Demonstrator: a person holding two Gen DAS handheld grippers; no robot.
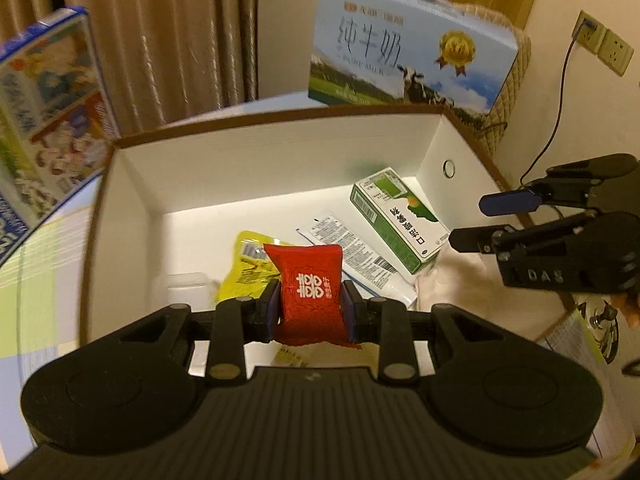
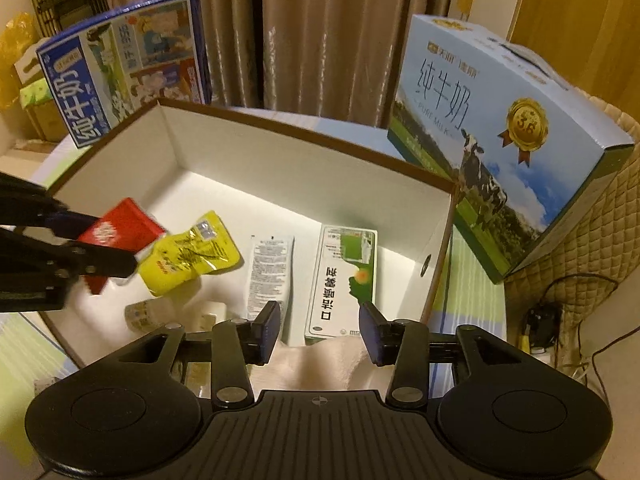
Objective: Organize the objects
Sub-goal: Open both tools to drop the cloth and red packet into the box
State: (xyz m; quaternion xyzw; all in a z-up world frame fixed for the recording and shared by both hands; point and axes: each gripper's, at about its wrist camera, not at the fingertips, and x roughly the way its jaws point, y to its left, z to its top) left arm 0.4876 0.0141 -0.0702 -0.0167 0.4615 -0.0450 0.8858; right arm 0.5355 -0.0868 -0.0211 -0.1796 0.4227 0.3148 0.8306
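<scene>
My left gripper (image 1: 310,304) is shut on a red packet (image 1: 310,284) with white characters and holds it upright above the white box with a brown rim (image 1: 260,160). From the right wrist view, that gripper (image 2: 100,248) and the red packet (image 2: 120,226) hang over the box's left side (image 2: 280,160). My right gripper (image 2: 320,326) stands open over a pale cloth (image 2: 320,364) at the box's near right corner, its pads apart from the cloth. In the box lie a yellow pouch (image 2: 188,252), a white sachet (image 2: 270,272) and a green-and-white carton (image 2: 344,276).
A large pale-blue milk carton (image 2: 500,132) stands behind the box on the right, and a blue milk carton (image 2: 128,64) leans at the back left. Curtains hang behind. A small bottle (image 2: 140,314) lies at the box's near left. A quilted cover and cables (image 2: 560,300) are at right.
</scene>
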